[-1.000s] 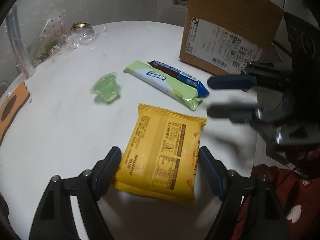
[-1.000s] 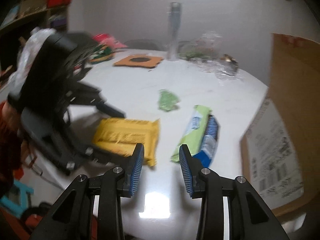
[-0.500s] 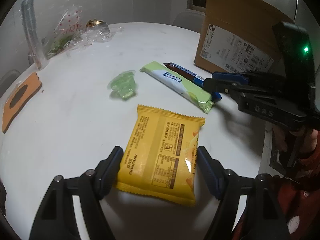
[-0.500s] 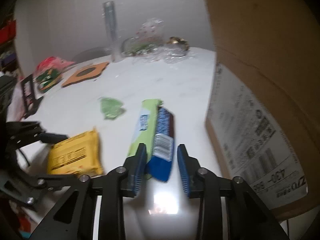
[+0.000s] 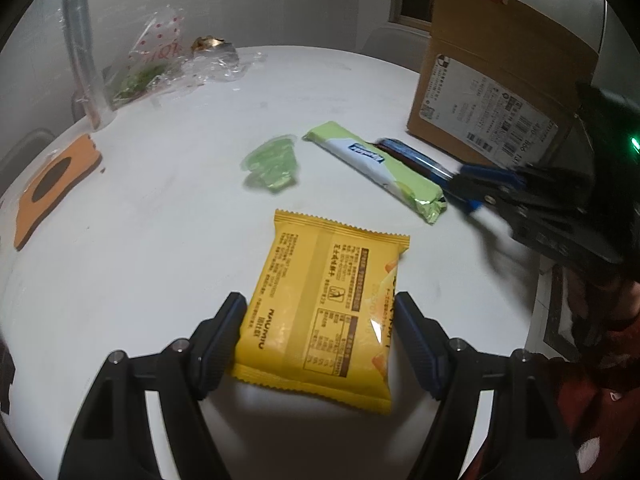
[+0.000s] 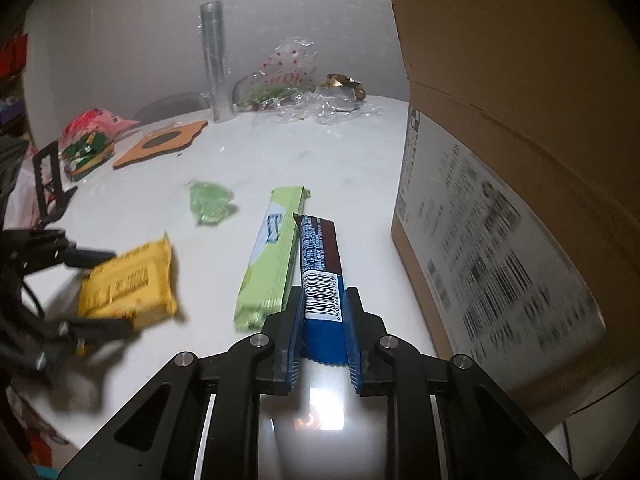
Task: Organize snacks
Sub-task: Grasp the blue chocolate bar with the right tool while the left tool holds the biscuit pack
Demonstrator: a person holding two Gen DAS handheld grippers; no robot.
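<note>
This looks like a home dining room. A round white tabletop (image 5: 160,220) carries snack packets, crumpled plastic wrap (image 6: 320,100) and a shipping box (image 6: 500,140). Cluttered shelves (image 6: 12,64) stand along the wall and a chair back (image 5: 394,42) shows behind.

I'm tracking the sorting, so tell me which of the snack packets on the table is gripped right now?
The blue and brown bar. The right gripper is shut on its barcode end; the yellow packet only lies between the left gripper's open fingers, and the green bar lies free.
</note>
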